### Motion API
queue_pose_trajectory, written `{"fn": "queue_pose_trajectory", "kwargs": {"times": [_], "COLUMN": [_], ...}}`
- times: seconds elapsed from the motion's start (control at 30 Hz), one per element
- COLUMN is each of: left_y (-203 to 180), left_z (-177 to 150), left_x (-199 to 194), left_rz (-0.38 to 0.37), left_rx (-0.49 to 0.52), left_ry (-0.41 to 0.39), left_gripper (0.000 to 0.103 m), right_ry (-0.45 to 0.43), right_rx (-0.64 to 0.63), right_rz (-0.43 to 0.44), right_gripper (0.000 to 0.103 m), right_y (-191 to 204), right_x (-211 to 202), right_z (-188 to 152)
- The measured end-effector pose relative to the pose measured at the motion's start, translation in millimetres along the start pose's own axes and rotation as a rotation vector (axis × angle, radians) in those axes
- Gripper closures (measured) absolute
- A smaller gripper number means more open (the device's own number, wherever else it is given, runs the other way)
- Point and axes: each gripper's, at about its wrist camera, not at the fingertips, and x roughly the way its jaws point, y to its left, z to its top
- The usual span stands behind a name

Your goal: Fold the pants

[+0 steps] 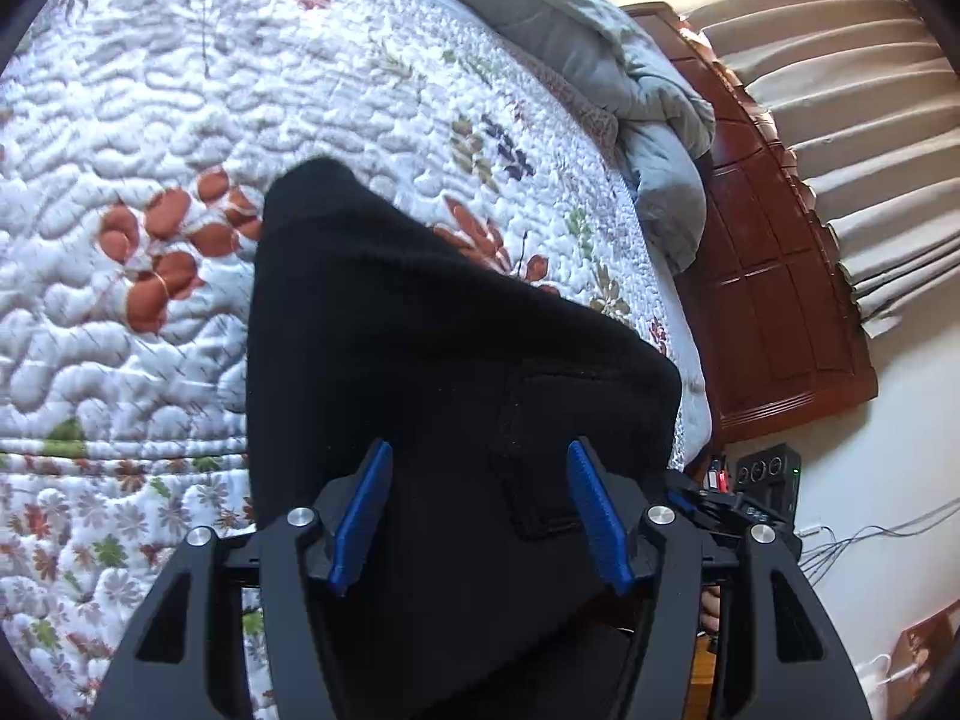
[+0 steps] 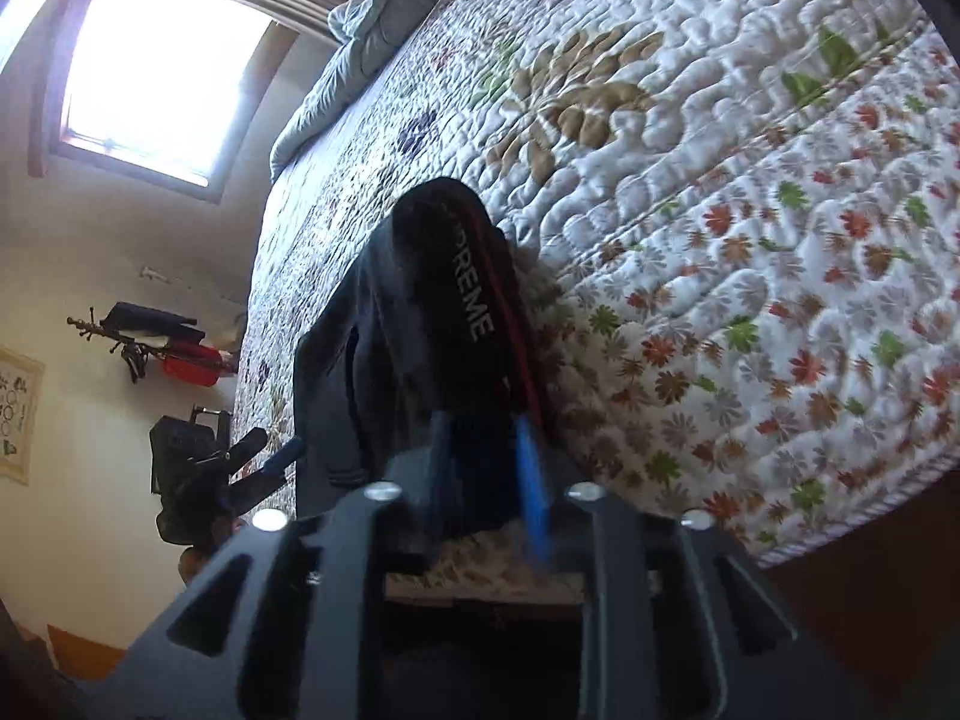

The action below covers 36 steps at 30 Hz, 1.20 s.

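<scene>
Two grippers working black fabric pants (image 1: 420, 360), lying on near edge of floral quilted bedspread (image 1: 150, 90). Left gripper (image 1: 480, 516) gaping, gripping nothing; right gripper (image 2: 489, 480) pinching waistband. You're needing matched seams, even tension.

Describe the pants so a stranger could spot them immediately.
Start at the bed's floral quilt. Near its edge, the black pants lie as the one dark plain thing on it. The right claw grips their waistband, with white lettering and a red stripe.
</scene>
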Motion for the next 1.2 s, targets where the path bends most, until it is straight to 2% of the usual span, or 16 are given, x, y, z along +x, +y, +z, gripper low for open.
{"fn": "queue_pose_trajectory", "kwargs": {"times": [0.17, 0.23, 0.27, 0.33, 0.5, 0.6, 0.67, 0.77, 0.83, 0.9, 0.97, 1.03, 1.07, 1.1, 1.17, 1.2], "left_y": [-13.5, -17.0, -17.8, -16.5, -10.6, -12.7, -15.3, -19.5, -22.5, -23.4, -21.7, -18.2, -17.1, -15.7, -13.1, -12.6], "left_z": [-13.2, -21.9, -24.8, -32.7, -42.5, -42.9, -41.9, -39.4, -36.6, -32.4, -27.5, -20.8, -17.8, -14.0, -8.3, -4.8], "left_x": [-19.2, -23.1, -23.1, -19.0, -14.3, -17.1, -16.9, -17.2, -18.6, -22.1, -24.7, -25.0, -24.8, -25.1, -26.2, -26.7], "left_rz": [0.011, 0.017, 0.021, 0.032, 0.04, 0.039, 0.043, 0.051, 0.06, 0.087, 0.138, 0.218, 0.246, 0.277, 0.308, 0.33], "left_rx": [0.057, 0.074, 0.078, 0.075, 0.064, 0.074, 0.08, 0.087, 0.092, 0.102, 0.113, 0.131, 0.136, 0.144, 0.159, 0.166], "left_ry": [-0.051, -0.058, -0.056, -0.036, -0.012, -0.014, -0.012, -0.008, -0.007, -0.01, -0.01, 0.005, 0.012, 0.019, 0.023, 0.025], "left_gripper": [0.039, 0.038, 0.038, 0.038, 0.037, 0.032, 0.03, 0.028, 0.026, 0.024, 0.019, 0.019, 0.019, 0.019, 0.019, 0.019], "right_ry": [0.021, 0.042, 0.049, 0.044, 0.057, -0.041, -0.086, -0.041, 0.0, 0.042, 0.068, 0.087, 0.09, 0.086, 0.062, 0.06], "right_rx": [0.015, -0.003, -0.02, -0.03, -0.041, -0.128, -0.158, -0.238, -0.257, -0.265, -0.24, -0.207, -0.193, -0.191, -0.175, -0.153], "right_rz": [0.013, -0.003, -0.025, -0.076, -0.106, -0.145, -0.102, -0.027, -0.029, -0.052, -0.102, -0.122, -0.118, -0.125, -0.164, -0.156], "right_gripper": [0.047, 0.057, 0.077, 0.088, 0.089, 0.088, 0.088, 0.076, 0.076, 0.082, 0.1, 0.103, 0.103, 0.095, 0.067, 0.067], "right_y": [2.0, 3.9, 4.9, 3.5, 2.3, 28.5, 43.2, 68.2, 72.9, 67.0, 47.0, 34.2, 26.9, 24.4, 15.2, 9.6], "right_x": [-9.4, -1.1, 3.9, 10.9, 3.3, -22.8, -28.8, 0.5, 23.9, 47.2, 59.5, 60.5, 55.8, 49.4, 32.8, 26.0], "right_z": [-18.0, -24.5, -25.0, -21.9, -17.7, -2.0, 14.4, 38.6, 48.5, 59.9, 68.6, 70.6, 72.1, 73.8, 77.7, 79.9]}}
